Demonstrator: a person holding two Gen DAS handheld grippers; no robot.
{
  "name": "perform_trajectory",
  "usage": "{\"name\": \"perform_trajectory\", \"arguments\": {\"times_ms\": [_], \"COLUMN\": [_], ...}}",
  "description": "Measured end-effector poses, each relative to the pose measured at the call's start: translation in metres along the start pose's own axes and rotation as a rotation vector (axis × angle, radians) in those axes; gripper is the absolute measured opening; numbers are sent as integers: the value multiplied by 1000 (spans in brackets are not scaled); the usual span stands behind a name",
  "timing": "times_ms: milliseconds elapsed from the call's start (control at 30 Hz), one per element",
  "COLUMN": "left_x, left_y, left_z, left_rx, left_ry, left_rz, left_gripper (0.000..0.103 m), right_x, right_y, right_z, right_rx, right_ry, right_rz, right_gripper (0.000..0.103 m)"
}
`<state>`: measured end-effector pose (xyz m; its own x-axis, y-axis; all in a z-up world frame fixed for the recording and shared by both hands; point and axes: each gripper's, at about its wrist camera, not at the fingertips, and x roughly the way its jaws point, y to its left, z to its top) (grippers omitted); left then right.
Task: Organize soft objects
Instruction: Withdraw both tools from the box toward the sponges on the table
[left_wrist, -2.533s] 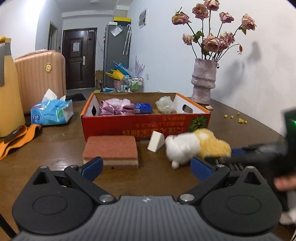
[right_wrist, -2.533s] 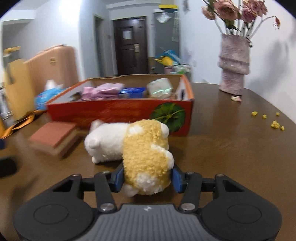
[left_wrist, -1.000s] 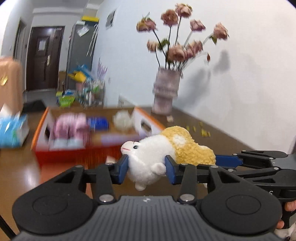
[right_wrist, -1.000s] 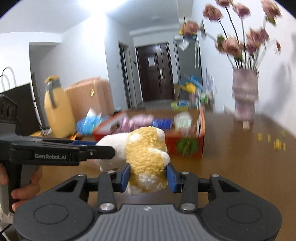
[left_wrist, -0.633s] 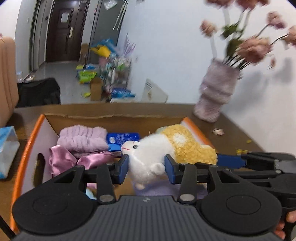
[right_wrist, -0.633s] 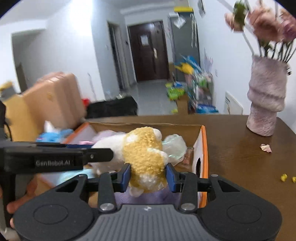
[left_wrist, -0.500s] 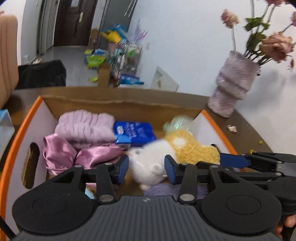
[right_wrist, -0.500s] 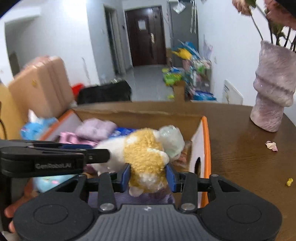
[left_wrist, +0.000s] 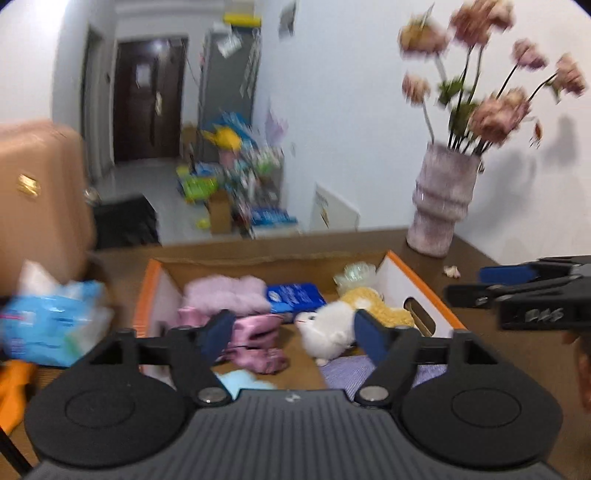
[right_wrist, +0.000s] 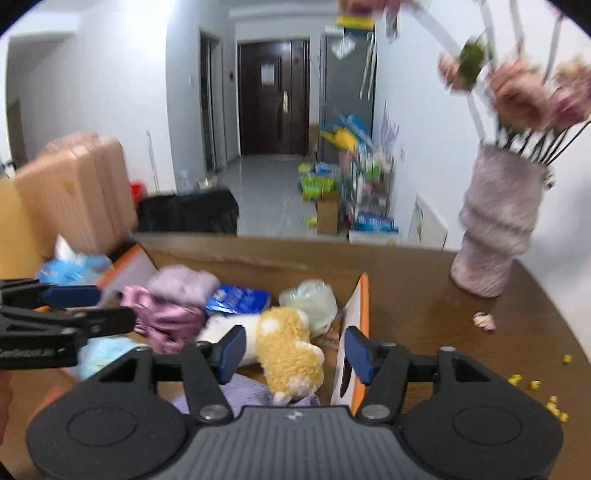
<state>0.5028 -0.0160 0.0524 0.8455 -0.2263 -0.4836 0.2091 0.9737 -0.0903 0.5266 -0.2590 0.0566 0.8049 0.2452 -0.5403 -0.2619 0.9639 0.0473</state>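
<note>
With the plush (right_wrist: 288, 349) lying loose in the box (right_wrist: 364, 295) at lower centre, both the left gripper (left_wrist: 291, 330) and right gripper (right_wrist: 295, 349) are opening empty, and a finger swinging back could snag the plush and drag it out.

Fluffy white-and-yellow plush toy (right_wrist: 284, 350), lower centre: curly nap. Orange-rimmed brown cardboard box (right_wrist: 364, 295): matt, raw-edged. Shiny pink satin cloth (right_wrist: 166, 321), left of the toy. Dark brown wooden table (right_wrist: 443, 314), right: smooth, slight sheen. Rough mauve ridged vase (right_wrist: 495, 236), upper right.
</note>
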Motion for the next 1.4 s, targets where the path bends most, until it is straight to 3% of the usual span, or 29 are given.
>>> {"name": "perform_trajectory", "arguments": {"times_ms": [133,300,400,567,667,733,1033,1167,1267,1400], "left_x": [-85,-180,-217,-257,-257,-257,-235,-200,-165,-108], "left_y": [5,0,-4,-11,-9,-10,-15,-12,-10,-11], "left_z": [-27,-87,-121,-184,-198,-200,-200,-190,-175,-151], "left_rx": [25,82,66,27,14,15,21,28,28,22], "left_ry": [-110,-217,-227,-207,-138,-139,-121,-88,-61,-18], "left_rz": [35,120,170,268,257,258,206,174,122,139], "left_gripper": [93,103,103,103,103,103,103,103,103,103], "right_x": [-71,-147,-178,-208,-212,-211,-204,-180,-152,-103], "right_y": [13,38,55,88,99,104,102,91,83,84], "right_z": [-26,-85,-128,-193,-216,-223,-218,-206,-191,-166], "right_rx": [-21,-10,8,23,44,39,32,55,86,95], "right_ry": [-108,-187,-243,-302,-238,-201,-194,-157,-121,-83], "right_rz": [1,40,55,-7,31,44,-14,-28,13,76], "right_gripper": [74,82,87,91,92,92,92,91,91,88]}}
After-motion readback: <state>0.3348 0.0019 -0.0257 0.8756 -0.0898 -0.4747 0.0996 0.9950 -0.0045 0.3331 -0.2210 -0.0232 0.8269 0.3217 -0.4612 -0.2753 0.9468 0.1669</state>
